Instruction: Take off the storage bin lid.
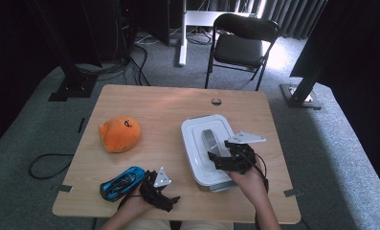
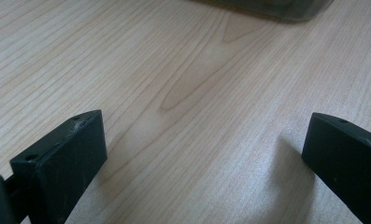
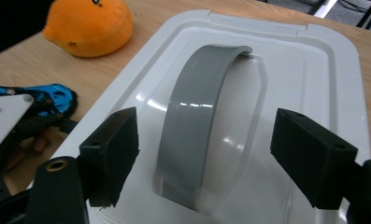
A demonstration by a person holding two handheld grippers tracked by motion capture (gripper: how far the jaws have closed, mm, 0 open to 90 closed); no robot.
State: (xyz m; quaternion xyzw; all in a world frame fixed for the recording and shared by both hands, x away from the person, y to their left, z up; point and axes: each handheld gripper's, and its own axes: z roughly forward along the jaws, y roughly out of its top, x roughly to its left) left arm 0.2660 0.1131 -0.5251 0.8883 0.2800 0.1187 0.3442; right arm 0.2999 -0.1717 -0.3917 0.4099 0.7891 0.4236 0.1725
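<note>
One white lid (image 3: 314,60) bears an arched grey handle (image 3: 199,116).

a lab: black curtains (image 1: 15,43), rig stands (image 1: 305,91), floor cables (image 1: 135,57).

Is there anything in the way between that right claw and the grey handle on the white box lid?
Nothing visible. The right gripper already has its open jaws on either side of the grey handle on the white lid, pads not touching it.
</note>
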